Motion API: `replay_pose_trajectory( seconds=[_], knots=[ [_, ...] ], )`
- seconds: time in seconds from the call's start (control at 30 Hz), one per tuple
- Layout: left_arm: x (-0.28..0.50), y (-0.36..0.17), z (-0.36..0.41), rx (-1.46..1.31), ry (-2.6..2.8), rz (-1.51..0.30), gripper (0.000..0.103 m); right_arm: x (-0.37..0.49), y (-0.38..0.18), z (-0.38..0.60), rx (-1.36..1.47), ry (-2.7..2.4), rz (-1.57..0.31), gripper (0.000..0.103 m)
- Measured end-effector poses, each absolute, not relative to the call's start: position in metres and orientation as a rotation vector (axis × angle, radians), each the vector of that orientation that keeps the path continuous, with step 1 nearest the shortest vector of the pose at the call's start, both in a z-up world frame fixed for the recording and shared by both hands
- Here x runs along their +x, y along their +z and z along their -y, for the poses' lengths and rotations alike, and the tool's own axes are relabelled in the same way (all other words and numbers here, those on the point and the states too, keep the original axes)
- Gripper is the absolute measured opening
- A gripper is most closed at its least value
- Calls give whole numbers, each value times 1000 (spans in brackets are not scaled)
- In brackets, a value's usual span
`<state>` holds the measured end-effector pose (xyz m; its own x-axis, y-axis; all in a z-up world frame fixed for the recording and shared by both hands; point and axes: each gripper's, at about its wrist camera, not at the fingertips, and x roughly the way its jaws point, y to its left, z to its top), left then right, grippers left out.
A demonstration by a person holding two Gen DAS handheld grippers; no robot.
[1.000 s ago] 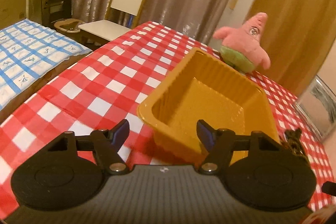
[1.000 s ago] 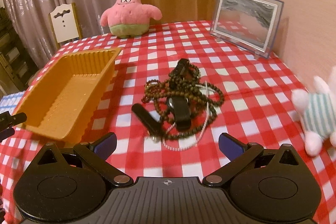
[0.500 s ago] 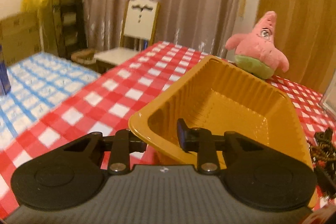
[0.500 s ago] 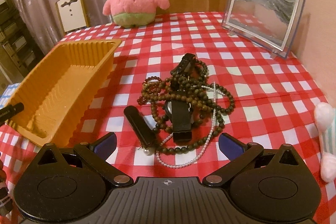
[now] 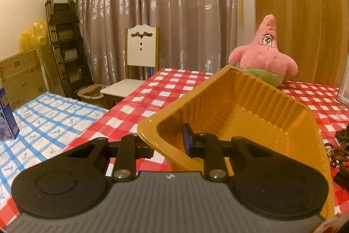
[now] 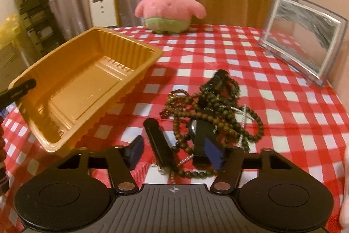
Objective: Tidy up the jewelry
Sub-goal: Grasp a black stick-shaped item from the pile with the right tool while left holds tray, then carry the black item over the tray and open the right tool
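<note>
The left gripper [image 5: 168, 142] is clamped on the near wall of the tray [image 5: 250, 102], one finger inside and one outside the rim. That end of the tray is lifted off the table [image 5: 174, 84] and the tray tilts; it hangs over the table's left side. In the right wrist view the tip of that gripper [image 6: 20, 90] shows at the tray's [image 6: 72, 84] near left corner.

The right gripper's [image 6: 172, 151] jaws are closing over the near end of the jewelry pile. Between them lie a black bar [image 6: 159, 145] and the near strap of a watch [image 6: 199, 134]; whether the pads touch either I cannot tell.

The pile sits in the middle of the table [image 6: 283, 102], just right of the tray: dark bead strands [image 6: 218, 115] tangled around the watch, with a thin pearl chain [image 6: 243, 123] through them.

A pink star plush [image 6: 169, 3] stands at the far edge, and a clear frame [image 6: 301, 36] near the far right corner. Beyond the far left edge is a white chair [image 5: 141, 51].
</note>
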<state>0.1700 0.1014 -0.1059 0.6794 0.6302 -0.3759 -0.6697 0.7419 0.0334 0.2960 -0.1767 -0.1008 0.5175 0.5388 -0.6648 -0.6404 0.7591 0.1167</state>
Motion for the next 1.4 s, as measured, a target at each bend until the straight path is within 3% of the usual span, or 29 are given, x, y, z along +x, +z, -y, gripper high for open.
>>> replay_pose_trajectory(
  seconds=[0.3,0.63,0.7,0.77,1.1,1.4],
  knots=[
    [158,-99,-86,-63,762,-390,22,294,-107,156,-272,834,-691,33],
    [156,-94,-76,-26,754,-396,22,303,-137,130,-488,886,-664,29],
    [156,-94,-75,-18,752,-397,22,300,-140,126,-531,892,-655,22],
    [155,-93,-75,-14,745,-398,22,301,-142,123,-535,883,-668,22],
    [155,-91,-76,18,717,-412,22,328,-116,146,-96,815,-847,22],
    [157,-91,-80,22,735,-432,22,311,-86,118,97,999,-812,22]
  ],
)
